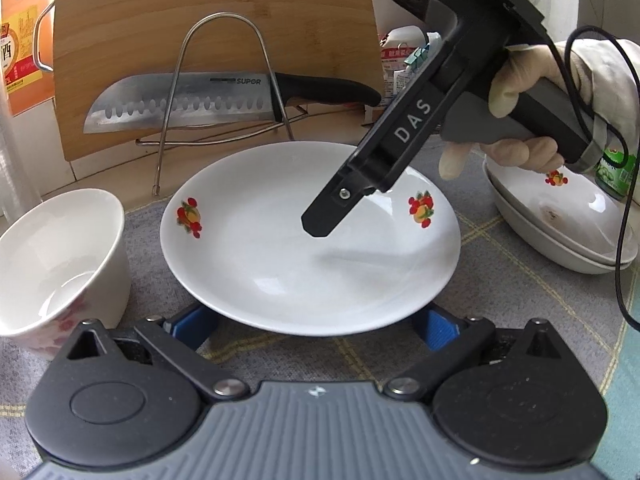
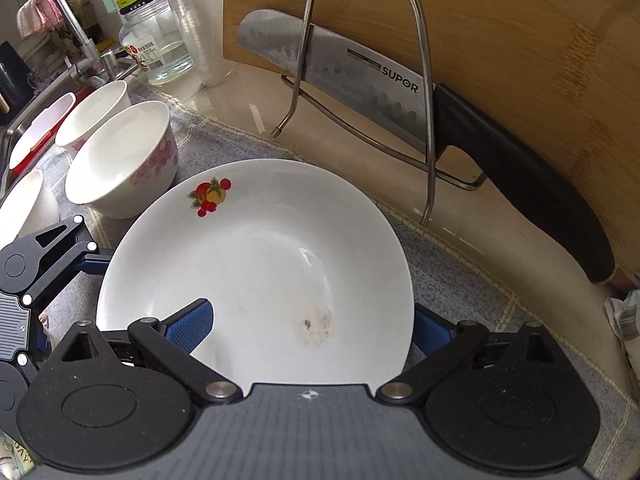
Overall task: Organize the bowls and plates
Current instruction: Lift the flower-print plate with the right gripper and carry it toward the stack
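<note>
Lying between the right tool's open fingers: plate.

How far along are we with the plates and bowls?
Done: a stack of plates is already built. In hand: nothing is gripped yet; the left gripper and right gripper are both open at the loose plate on the mat. Left: that plate probably goes on the stack, and the three bowls stand separate.
</note>
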`<state>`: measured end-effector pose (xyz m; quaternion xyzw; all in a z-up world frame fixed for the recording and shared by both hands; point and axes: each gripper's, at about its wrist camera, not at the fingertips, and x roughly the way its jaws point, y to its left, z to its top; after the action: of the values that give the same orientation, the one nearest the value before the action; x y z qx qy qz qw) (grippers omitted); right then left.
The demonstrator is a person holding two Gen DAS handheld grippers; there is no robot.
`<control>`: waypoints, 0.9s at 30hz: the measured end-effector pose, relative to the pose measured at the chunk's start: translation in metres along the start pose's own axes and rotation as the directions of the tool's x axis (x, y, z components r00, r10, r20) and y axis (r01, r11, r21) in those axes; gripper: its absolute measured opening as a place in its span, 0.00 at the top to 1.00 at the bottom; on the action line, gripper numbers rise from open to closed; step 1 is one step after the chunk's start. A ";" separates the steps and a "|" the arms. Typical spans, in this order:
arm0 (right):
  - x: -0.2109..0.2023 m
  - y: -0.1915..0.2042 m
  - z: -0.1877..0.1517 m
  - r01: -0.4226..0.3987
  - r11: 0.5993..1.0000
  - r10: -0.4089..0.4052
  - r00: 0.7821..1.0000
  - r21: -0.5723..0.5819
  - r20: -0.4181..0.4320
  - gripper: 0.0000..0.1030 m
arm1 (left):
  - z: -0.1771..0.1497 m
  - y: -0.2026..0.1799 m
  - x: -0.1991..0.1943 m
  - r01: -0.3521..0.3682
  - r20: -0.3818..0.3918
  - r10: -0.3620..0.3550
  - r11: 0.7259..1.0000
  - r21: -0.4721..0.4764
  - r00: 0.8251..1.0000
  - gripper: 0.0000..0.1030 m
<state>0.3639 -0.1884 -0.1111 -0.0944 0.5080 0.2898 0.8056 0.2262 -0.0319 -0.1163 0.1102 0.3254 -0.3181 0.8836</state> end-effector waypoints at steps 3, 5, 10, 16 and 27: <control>0.001 -0.003 0.001 -0.026 1.000 0.026 1.000 0.000 0.000 0.00 | 0.002 0.001 0.001 -0.001 -0.002 0.001 1.000 -0.001 1.000 0.03; 0.003 -0.004 0.003 -0.035 0.999 0.035 0.999 -0.011 0.001 0.00 | 0.002 0.001 0.002 -0.007 -0.006 0.007 1.000 0.013 1.000 0.03; 0.006 -0.004 0.008 -0.065 0.997 0.065 0.998 -0.037 -0.006 0.00 | 0.001 0.001 0.002 -0.001 -0.001 0.001 1.000 0.014 1.000 0.03; 0.005 -0.009 0.010 -0.103 0.994 0.102 0.995 -0.039 -0.016 0.00 | 0.000 -0.001 0.000 -0.006 0.005 0.005 1.000 0.014 1.000 0.03; 0.010 -0.014 0.023 -0.154 0.987 0.153 0.988 -0.035 -0.025 0.00 | 0.001 -0.001 0.001 -0.007 0.004 0.007 1.000 0.015 1.000 0.02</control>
<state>0.3926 -0.1863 -0.1108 -0.0730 0.5175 0.3593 0.7731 0.2266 -0.0334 -0.1163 0.1175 0.3206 -0.3176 0.8846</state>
